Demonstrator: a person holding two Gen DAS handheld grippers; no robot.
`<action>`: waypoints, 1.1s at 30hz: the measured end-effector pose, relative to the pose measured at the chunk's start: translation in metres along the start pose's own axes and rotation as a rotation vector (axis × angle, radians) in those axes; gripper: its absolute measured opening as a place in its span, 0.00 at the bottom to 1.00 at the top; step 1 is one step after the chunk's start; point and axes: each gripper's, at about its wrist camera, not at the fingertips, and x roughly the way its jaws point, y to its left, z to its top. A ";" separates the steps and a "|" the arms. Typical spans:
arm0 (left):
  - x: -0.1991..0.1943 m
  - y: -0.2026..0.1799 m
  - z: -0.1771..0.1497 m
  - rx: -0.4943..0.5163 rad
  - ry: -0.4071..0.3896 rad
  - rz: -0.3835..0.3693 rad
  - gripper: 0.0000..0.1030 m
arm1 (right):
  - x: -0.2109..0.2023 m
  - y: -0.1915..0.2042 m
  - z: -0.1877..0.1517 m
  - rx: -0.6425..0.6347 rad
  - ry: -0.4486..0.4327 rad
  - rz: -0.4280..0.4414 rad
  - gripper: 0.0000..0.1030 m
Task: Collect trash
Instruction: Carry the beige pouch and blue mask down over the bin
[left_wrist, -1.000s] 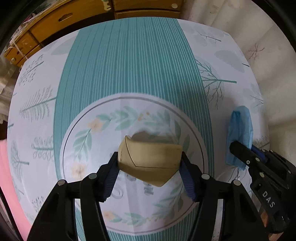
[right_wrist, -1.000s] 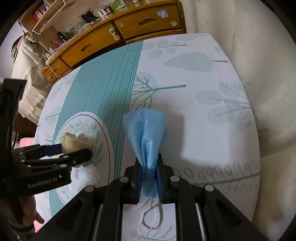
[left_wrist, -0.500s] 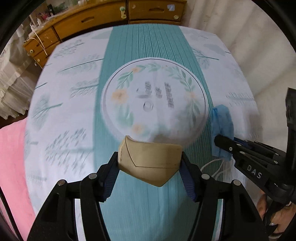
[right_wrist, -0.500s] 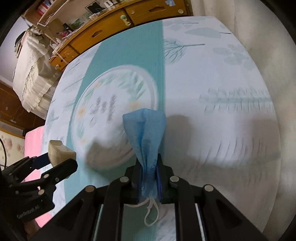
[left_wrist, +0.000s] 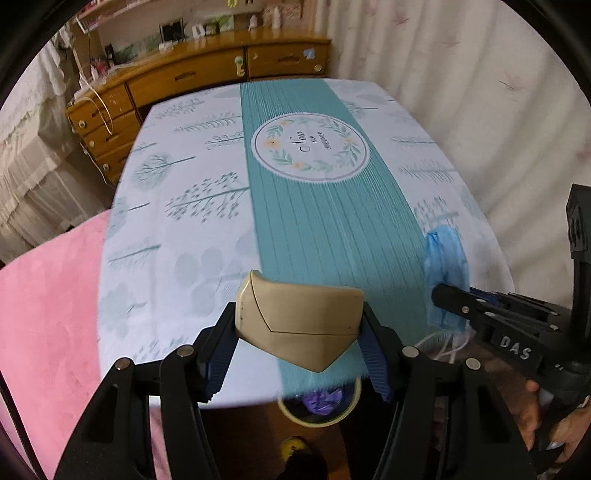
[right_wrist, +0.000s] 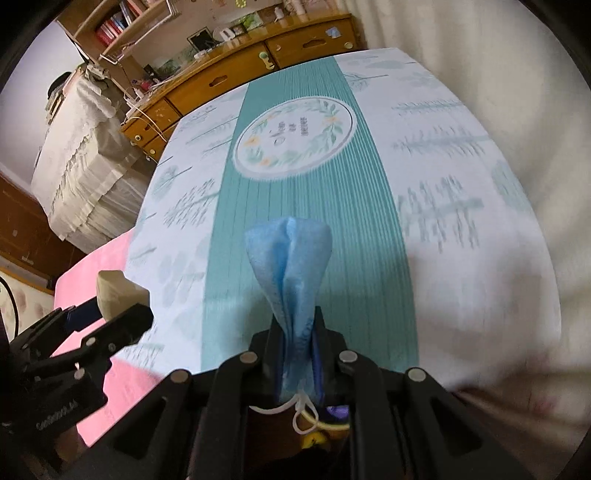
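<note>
A tan flattened paper piece is clamped between the blue pads of my left gripper, just above the table's near edge. In the right wrist view the same piece shows at the left in that gripper. My right gripper is shut on a crumpled blue face mask, whose white ear loops dangle below the jaws. From the left wrist the mask and the right gripper sit at the right. A yellow-rimmed bin with a purple liner peeks out under the table edge.
The table wears a white and teal tablecloth with a round wreath print. A pink cover lies at the left. A wooden dresser stands beyond the table, and a pale curtain hangs at the right.
Both grippers have pulled back from the table's middle to its near edge and risen, each keeping its item. The table edge and the bin below have come into view.
</note>
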 end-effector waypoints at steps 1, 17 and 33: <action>-0.006 0.001 -0.010 0.009 -0.004 0.001 0.59 | -0.008 0.005 -0.014 -0.003 -0.007 -0.010 0.12; -0.062 0.001 -0.123 0.078 0.019 -0.020 0.59 | -0.044 0.029 -0.132 -0.083 0.074 -0.020 0.12; 0.146 -0.035 -0.243 -0.051 0.150 0.043 0.59 | 0.161 -0.054 -0.225 -0.025 0.229 0.020 0.12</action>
